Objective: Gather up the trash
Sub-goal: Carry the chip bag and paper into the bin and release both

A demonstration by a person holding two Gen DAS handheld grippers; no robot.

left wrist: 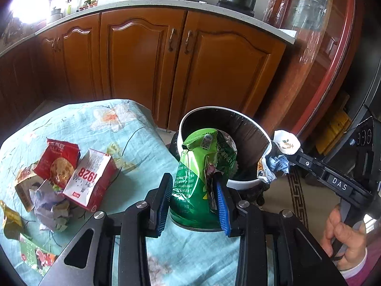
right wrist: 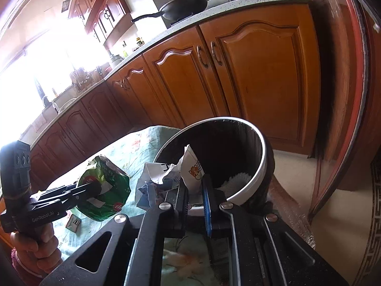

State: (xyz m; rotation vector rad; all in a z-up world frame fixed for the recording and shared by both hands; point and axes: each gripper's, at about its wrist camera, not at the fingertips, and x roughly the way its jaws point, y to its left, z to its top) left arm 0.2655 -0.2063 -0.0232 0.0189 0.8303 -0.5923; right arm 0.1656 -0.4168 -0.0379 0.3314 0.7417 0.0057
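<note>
My left gripper point(left wrist: 194, 200) is shut on a crumpled green snack bag point(left wrist: 202, 166) and holds it above the table edge, in front of the round white-rimmed trash bin point(left wrist: 247, 183). My right gripper point(right wrist: 195, 195) is shut on a crumpled white paper wrapper point(right wrist: 190, 169) at the bin's rim point(right wrist: 259, 166); the wrapper also shows in the left wrist view point(left wrist: 278, 159). The green bag also shows in the right wrist view point(right wrist: 104, 188), left of the bin. White paper lies inside the bin point(right wrist: 238, 178).
A pile of trash lies on the floral tablecloth point(left wrist: 133, 128): a red-white carton point(left wrist: 88, 181), a red snack wrapper point(left wrist: 57, 162), crumpled paper point(left wrist: 52, 205) and a green wrapper point(left wrist: 35, 257). Wooden cabinets point(left wrist: 147, 66) stand behind. A patterned rug point(left wrist: 297, 197) lies right.
</note>
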